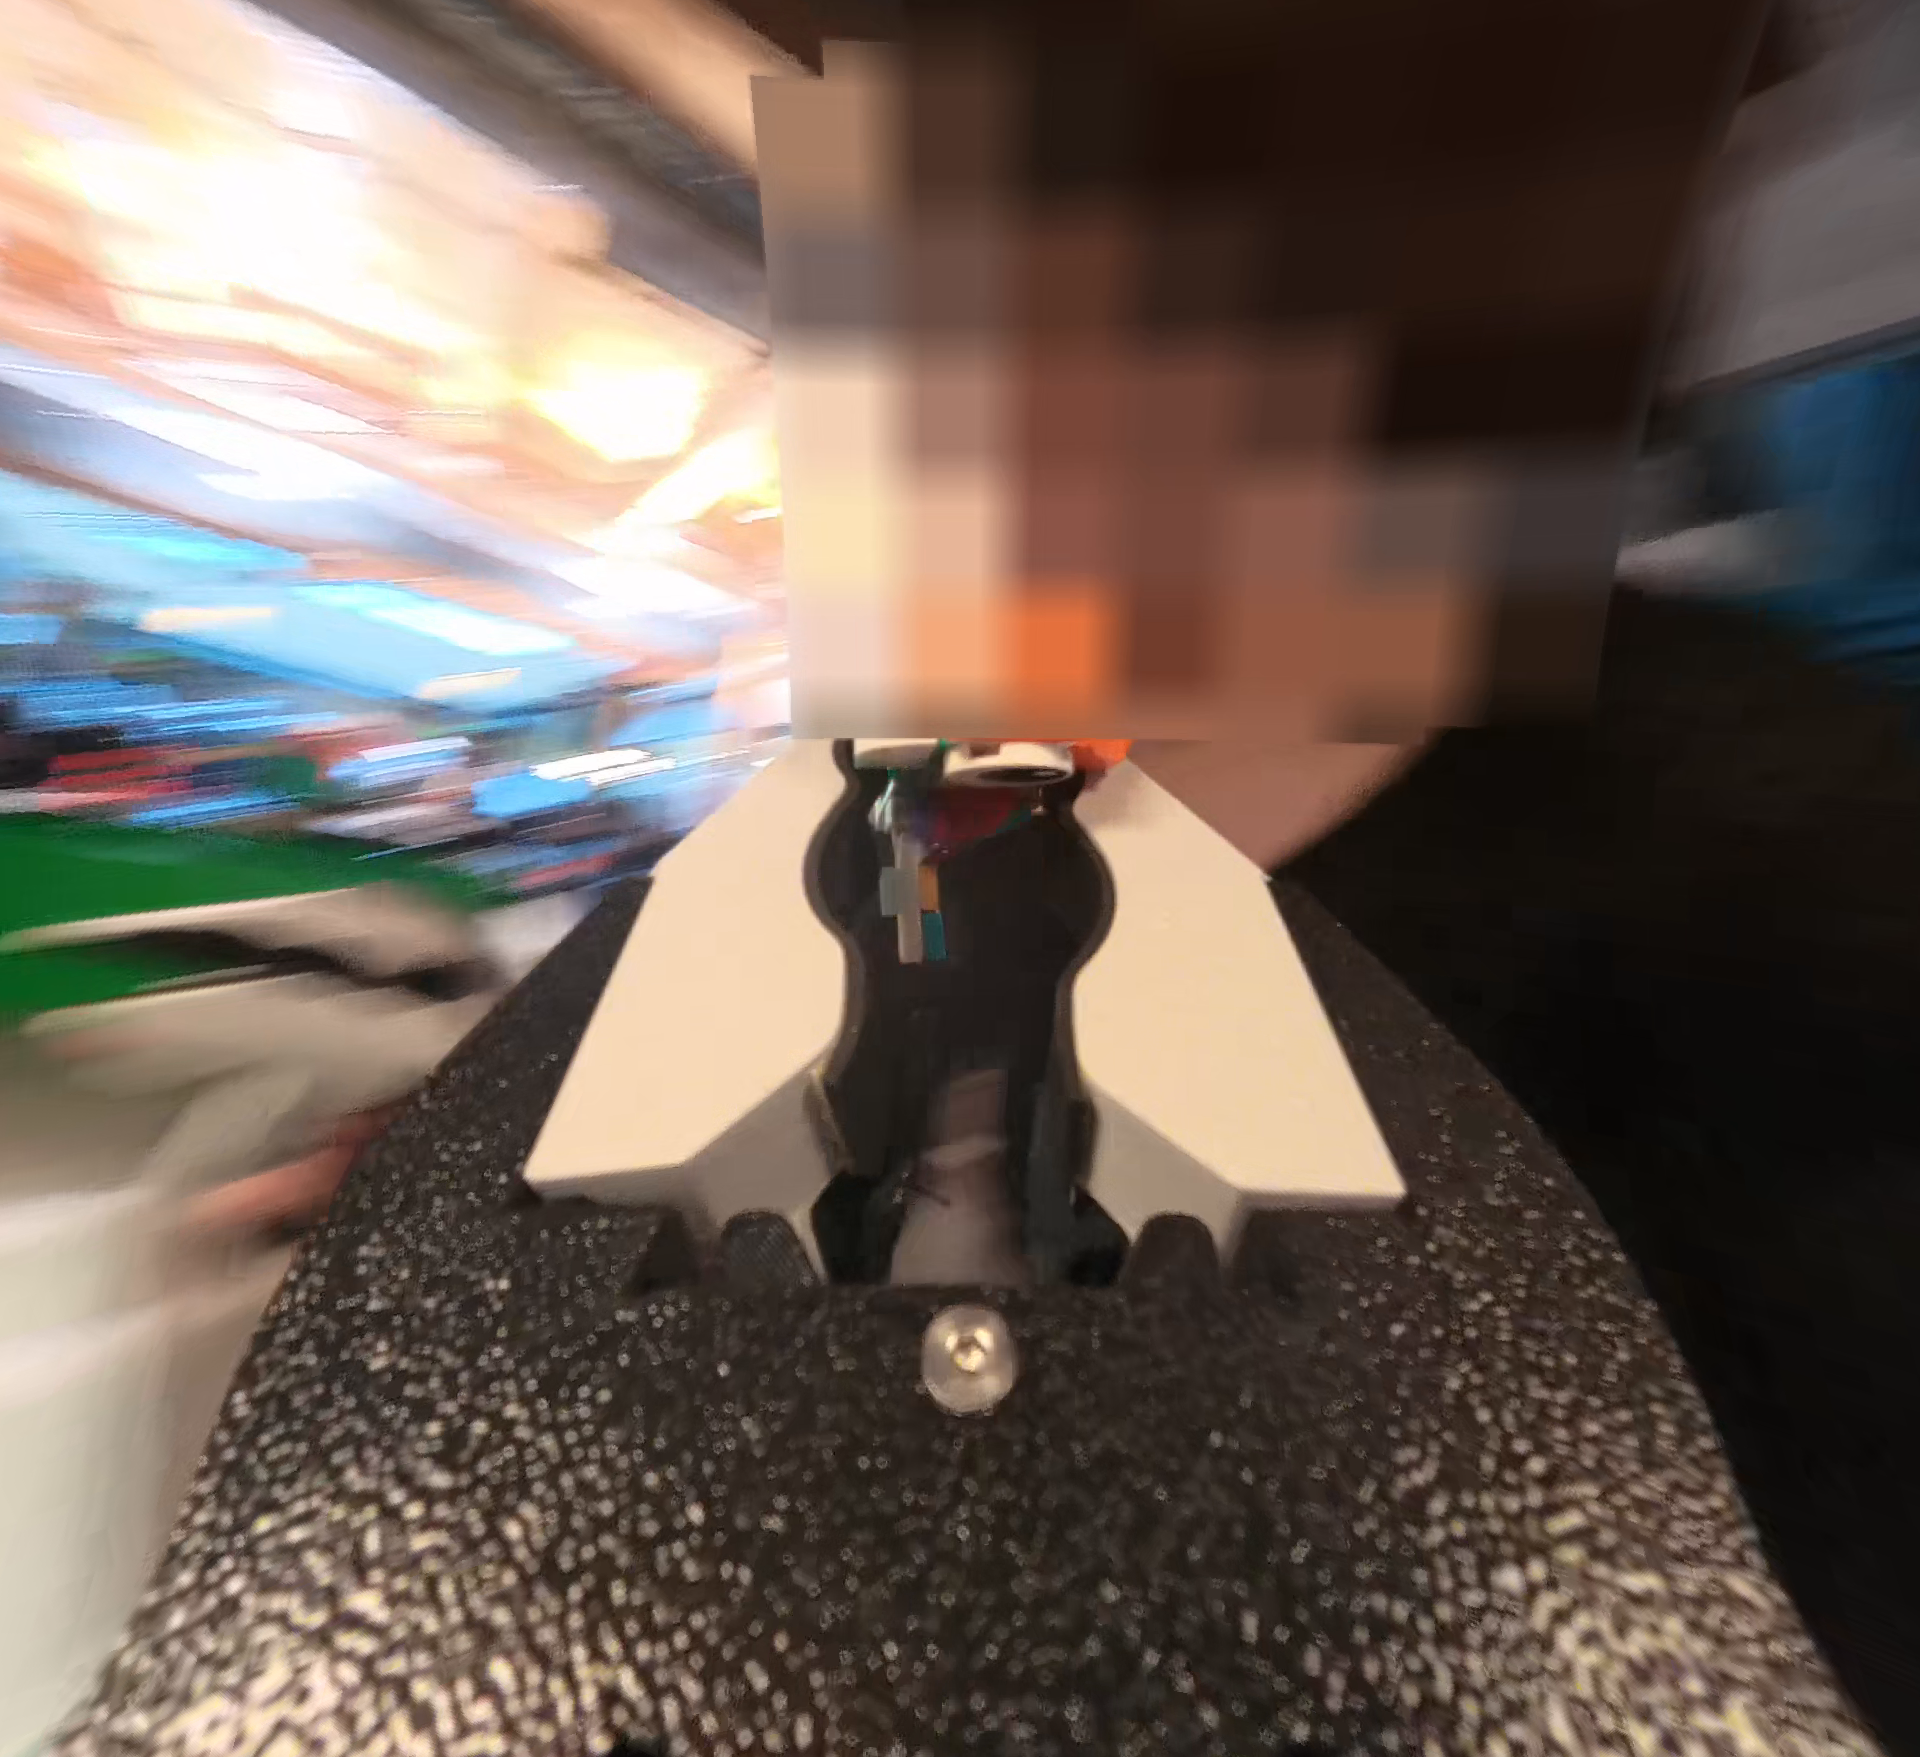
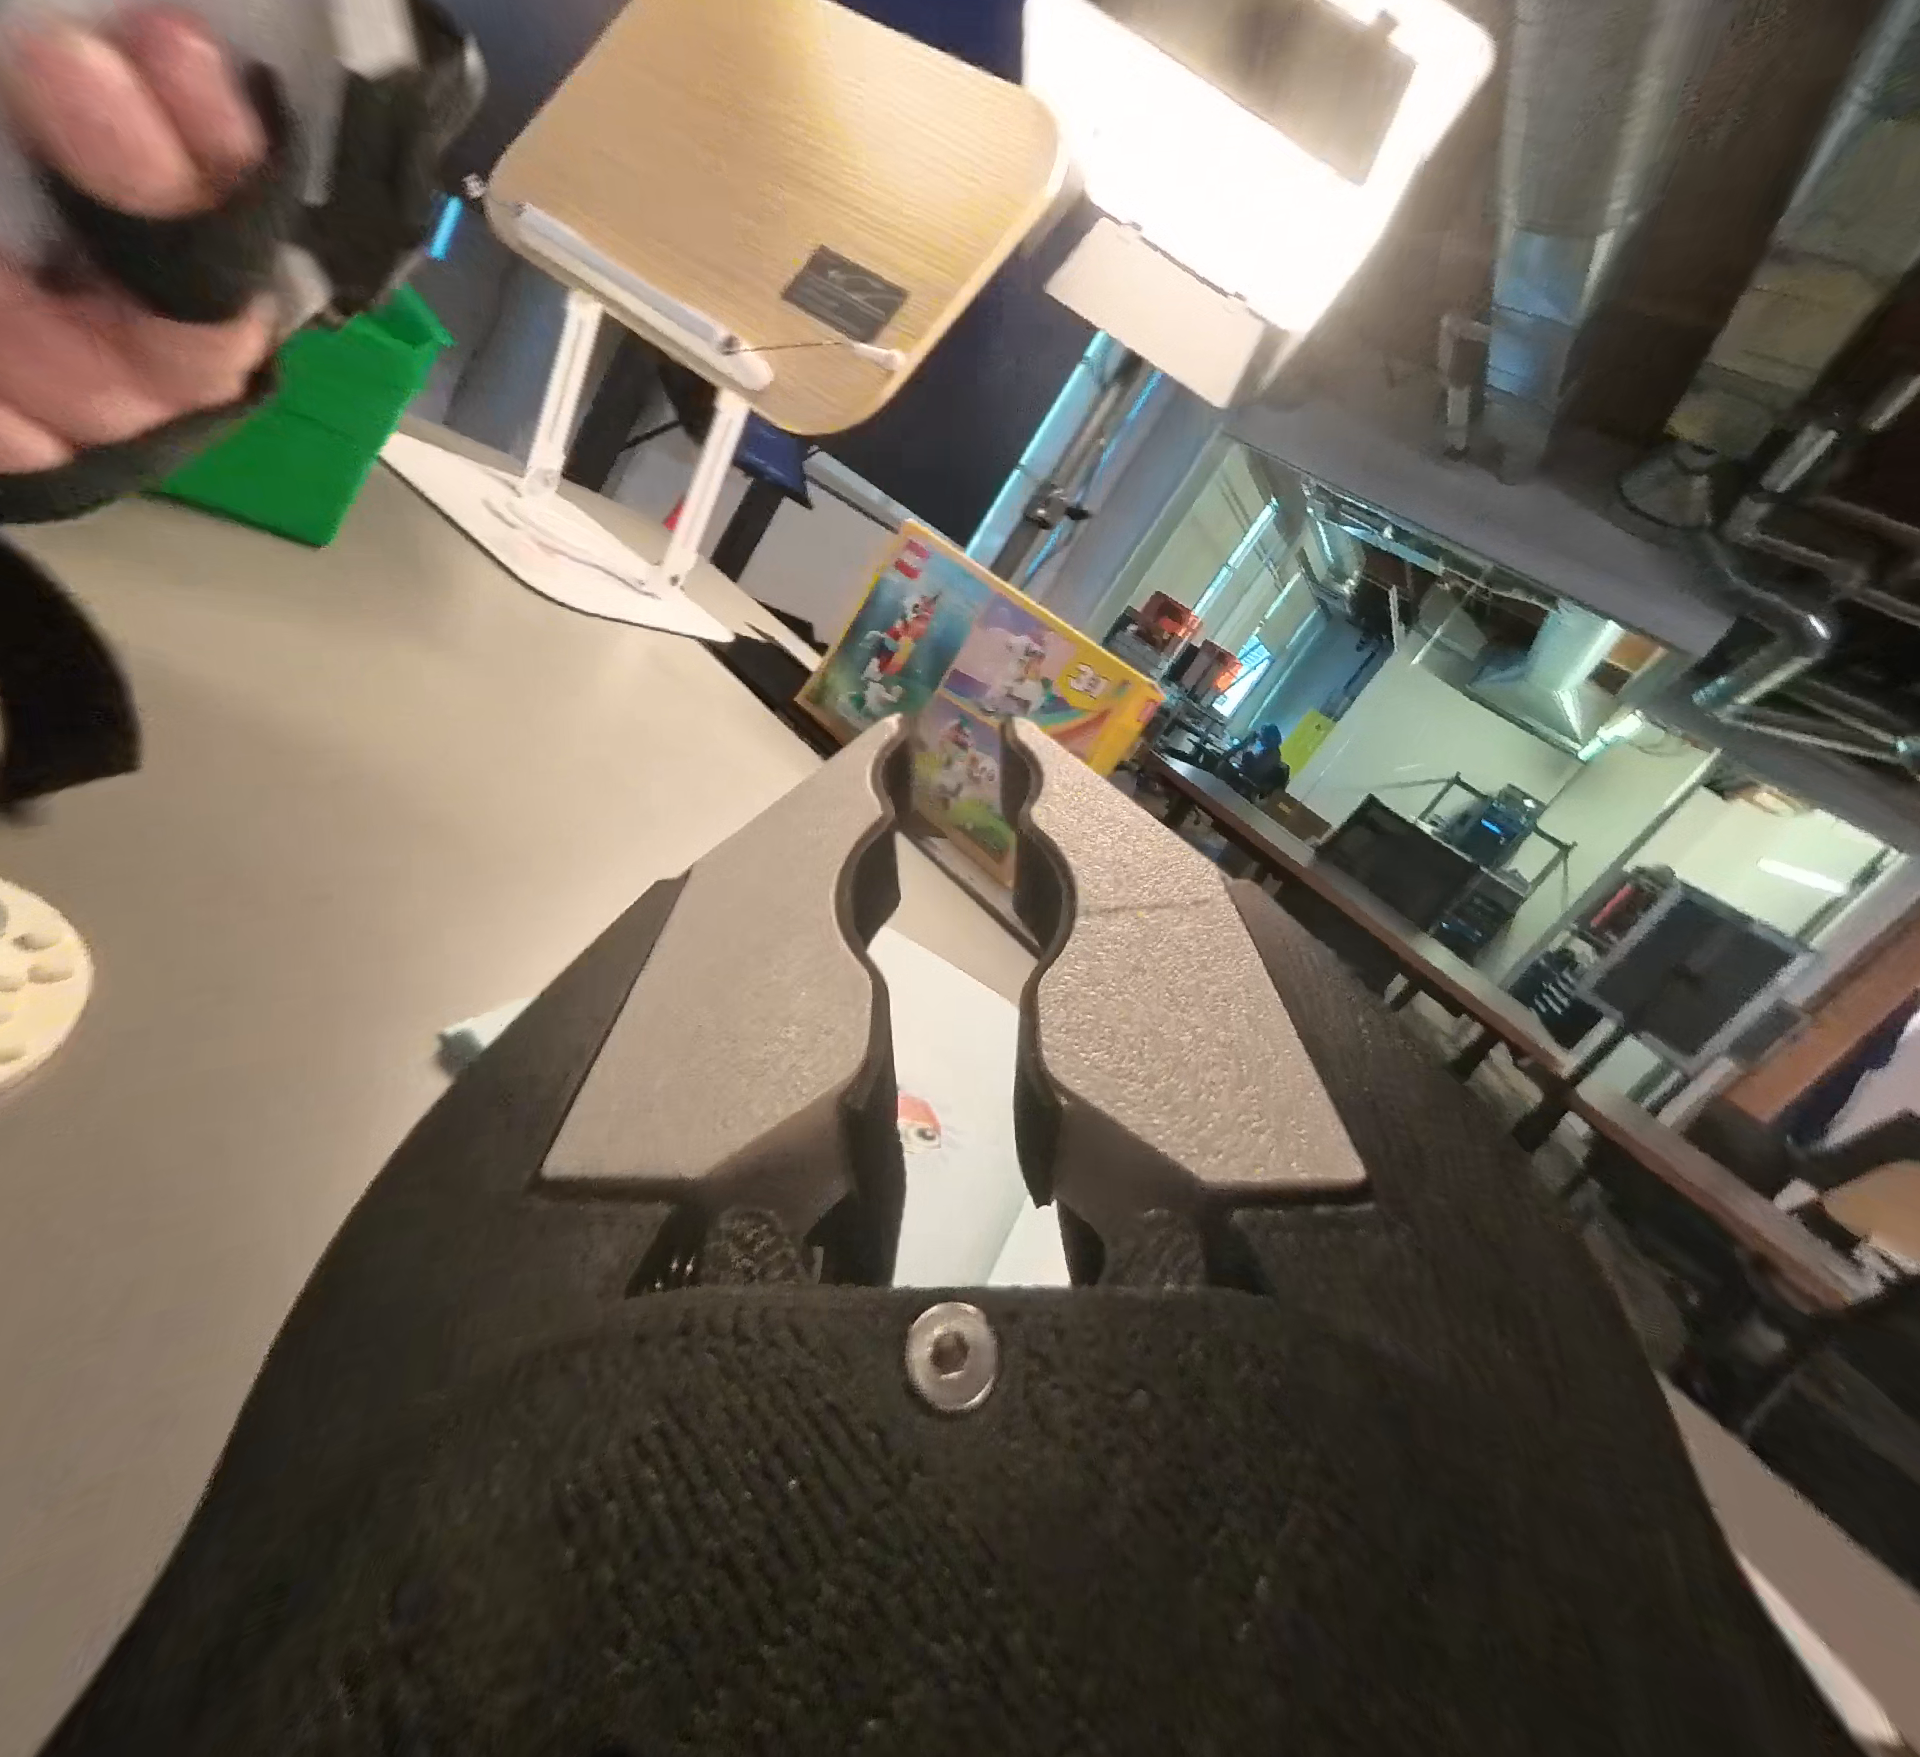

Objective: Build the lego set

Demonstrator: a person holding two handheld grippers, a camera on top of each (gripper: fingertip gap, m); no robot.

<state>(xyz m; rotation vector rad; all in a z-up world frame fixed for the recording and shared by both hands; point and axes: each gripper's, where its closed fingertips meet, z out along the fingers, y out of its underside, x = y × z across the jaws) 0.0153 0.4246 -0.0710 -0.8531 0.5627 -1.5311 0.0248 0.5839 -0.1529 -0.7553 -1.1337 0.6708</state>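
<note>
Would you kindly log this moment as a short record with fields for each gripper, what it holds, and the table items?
left gripper: white-fingered gripper, nearly closed on a small multicoloured lego assembly at its tips
right gripper: black-fingered gripper, fingers slightly apart, nothing between them
table items: pale grey table; colourful lego box standing upright; wooden book stand on white legs; green box
image quality: left wrist view heavily motion-blurred

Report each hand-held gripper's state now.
Left hand-held gripper: shut on a small lego piece.
Right hand-held gripper: open, a narrow gap, empty.
</note>
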